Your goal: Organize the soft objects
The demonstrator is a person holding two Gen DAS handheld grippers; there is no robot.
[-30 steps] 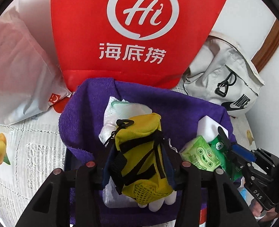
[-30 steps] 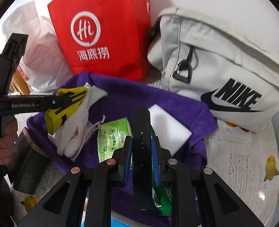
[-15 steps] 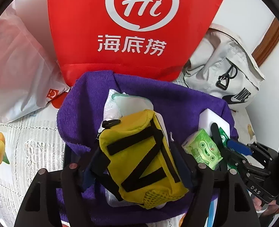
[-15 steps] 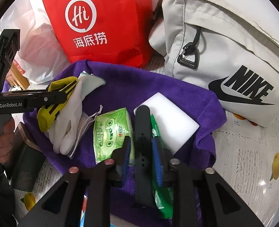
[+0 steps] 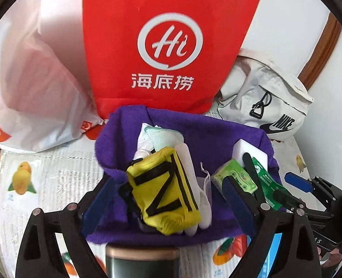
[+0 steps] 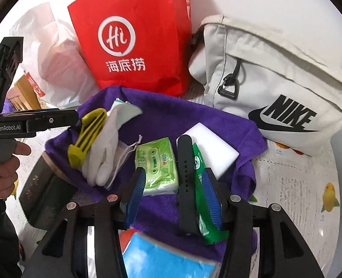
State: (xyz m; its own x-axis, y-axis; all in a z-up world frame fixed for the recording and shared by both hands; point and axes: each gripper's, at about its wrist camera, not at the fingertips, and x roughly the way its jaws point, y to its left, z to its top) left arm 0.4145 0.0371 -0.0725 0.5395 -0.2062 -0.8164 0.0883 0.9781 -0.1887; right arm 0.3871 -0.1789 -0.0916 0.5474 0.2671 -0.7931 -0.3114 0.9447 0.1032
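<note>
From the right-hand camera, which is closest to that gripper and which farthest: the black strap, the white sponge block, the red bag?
Measured from the right gripper, whose jaws are opening:
1. Black strap: lying between the fingers on the purple towel, not pressed.
2. White sponge block: just beyond, slightly right, on the towel.
3. Red bag: farthest, standing behind the towel, up and left.

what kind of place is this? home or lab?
Likely a home table: a fruit-print tablecloth, a red shopping bag and a grey Nike bag against a white wall, oddments on a purple towel.
</note>
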